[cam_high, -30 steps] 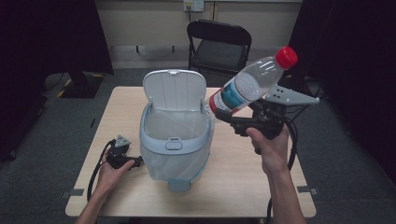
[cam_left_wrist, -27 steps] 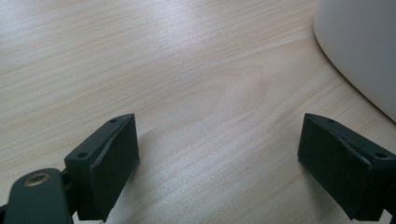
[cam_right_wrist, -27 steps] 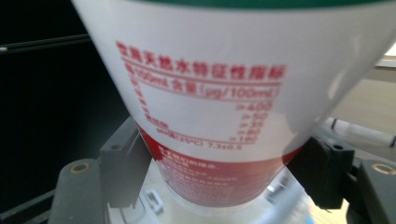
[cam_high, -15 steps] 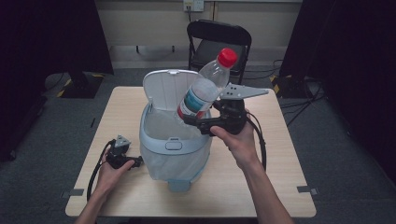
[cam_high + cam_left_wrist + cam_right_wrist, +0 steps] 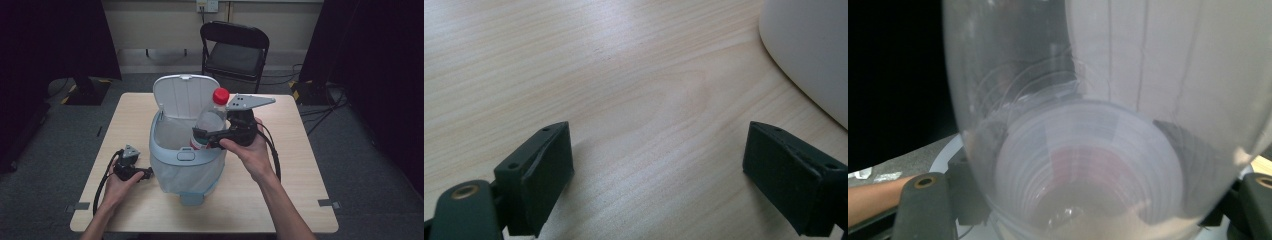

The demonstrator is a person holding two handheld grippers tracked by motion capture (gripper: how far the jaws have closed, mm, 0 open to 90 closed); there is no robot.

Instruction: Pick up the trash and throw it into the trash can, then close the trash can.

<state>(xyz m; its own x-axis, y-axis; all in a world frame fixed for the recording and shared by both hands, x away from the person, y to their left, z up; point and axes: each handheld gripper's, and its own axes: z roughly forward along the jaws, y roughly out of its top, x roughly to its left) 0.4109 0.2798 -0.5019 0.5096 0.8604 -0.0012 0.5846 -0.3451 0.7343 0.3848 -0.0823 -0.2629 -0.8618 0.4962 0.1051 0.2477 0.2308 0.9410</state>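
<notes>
The room around you is dim, with a dark folding chair (image 5: 235, 47) behind the pale wooden bench (image 5: 295, 200). On the bench stands a light blue bin (image 5: 186, 155) with its lid (image 5: 182, 95) flipped up and a thin liner inside.

Your right tongs (image 5: 200, 137) pinch a clear plastic bottle (image 5: 210, 122) low on its body, near the label. The bottle stands almost upright with its red cap (image 5: 220, 95) on top, and its lower end sits over the open mouth of the bin, just past the tongs' tips. In the right gripper view the bottle's clear wall (image 5: 1088, 150) sits between the two jaws, pressed on both sides; these jaws have just been widening a little while the bottle remains between them.

Your left tongs (image 5: 148, 173) lie low on the bench, just beside the bin's left wall. In the left gripper view they (image 5: 659, 185) are spread wide with bare wood between them, and the bin's pale curved side (image 5: 809, 55) is just beyond the right jaw.
</notes>
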